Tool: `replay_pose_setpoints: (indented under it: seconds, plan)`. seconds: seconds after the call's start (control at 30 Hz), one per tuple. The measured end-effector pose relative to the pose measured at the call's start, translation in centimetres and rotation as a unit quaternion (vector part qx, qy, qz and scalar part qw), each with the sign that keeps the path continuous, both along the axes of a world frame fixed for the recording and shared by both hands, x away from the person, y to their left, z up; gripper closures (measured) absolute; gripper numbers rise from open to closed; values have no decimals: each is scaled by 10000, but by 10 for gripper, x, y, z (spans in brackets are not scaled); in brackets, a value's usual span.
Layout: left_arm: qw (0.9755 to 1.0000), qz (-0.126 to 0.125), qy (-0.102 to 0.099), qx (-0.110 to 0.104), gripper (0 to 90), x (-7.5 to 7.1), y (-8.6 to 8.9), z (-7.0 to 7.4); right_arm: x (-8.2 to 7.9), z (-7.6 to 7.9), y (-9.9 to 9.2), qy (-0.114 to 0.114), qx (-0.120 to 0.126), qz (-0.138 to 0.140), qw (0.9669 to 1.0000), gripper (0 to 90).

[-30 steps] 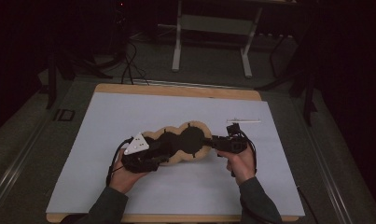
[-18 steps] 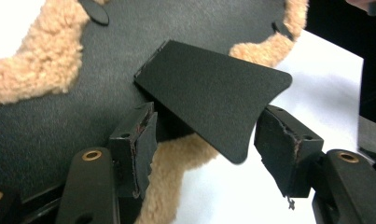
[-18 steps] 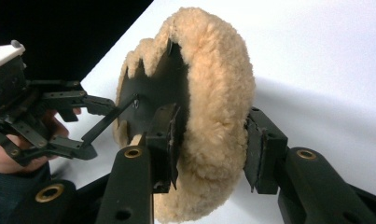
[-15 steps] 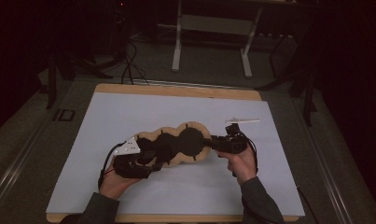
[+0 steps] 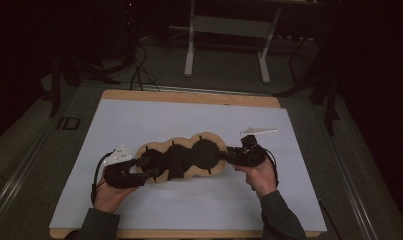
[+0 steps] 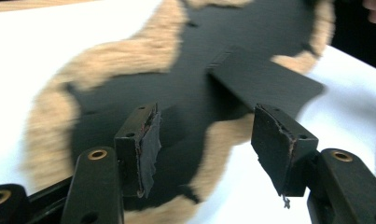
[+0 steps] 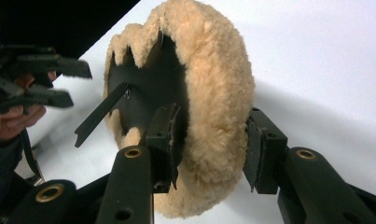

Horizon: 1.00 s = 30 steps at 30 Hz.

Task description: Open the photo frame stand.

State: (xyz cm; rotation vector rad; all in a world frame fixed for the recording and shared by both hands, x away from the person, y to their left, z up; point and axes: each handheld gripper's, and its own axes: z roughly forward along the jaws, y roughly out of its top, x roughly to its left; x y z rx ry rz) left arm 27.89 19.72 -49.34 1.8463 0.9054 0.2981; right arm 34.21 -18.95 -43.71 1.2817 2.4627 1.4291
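Observation:
A long three-lobed pad [image 5: 181,160] with a black face and a tan fleece rim lies on the white sheet [image 5: 189,120]. My right gripper [image 5: 229,156] holds its right end. In the right gripper view the jaws [image 7: 213,149] have just been closing, and their pads press the fleece rim [image 7: 218,93] from both sides. My left gripper [image 5: 146,166] stands open at the pad's left end. In the left gripper view its jaws [image 6: 218,140] are spread above the black face [image 6: 190,70] and a black strap [image 6: 265,84], touching neither.
A small white plastic piece [image 5: 259,131] lies on the sheet behind the right hand. The wooden table edge [image 5: 189,96] borders the sheet at the back. A metal stand [image 5: 229,25] and cables [image 5: 139,70] are on the floor beyond.
My left gripper has slid left, from over the pad's left lobe to its left end. The right hand and the pad have stayed put.

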Motion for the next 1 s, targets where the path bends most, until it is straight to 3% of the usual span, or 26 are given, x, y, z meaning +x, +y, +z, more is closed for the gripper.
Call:
replay_pose_setpoints:
  seconds: [0.17, 0.4, 0.67, 0.83, 1.0]
  plan:
    - [9989, 469, 5, 42, 407, 4, 15, -2, -1, 1, 1, -98, -62, 56, 9999, 594]
    - [9973, 697, 232, 5, 415, 9, 31, -8, -4, 0, 1, -235, -181, 153, 9994, 594]
    - [9970, 659, 396, -23, 422, 12, 37, -14, -6, -1, 0, -366, -343, 232, 9985, 592]
    - [9966, 673, 454, 131, 412, 12, 35, -17, -7, -2, 0, -404, -397, 257, 9981, 591]
    - [9958, 743, 529, 25, 437, 14, 39, -20, -8, -3, 0, -479, -456, 293, 9974, 590]
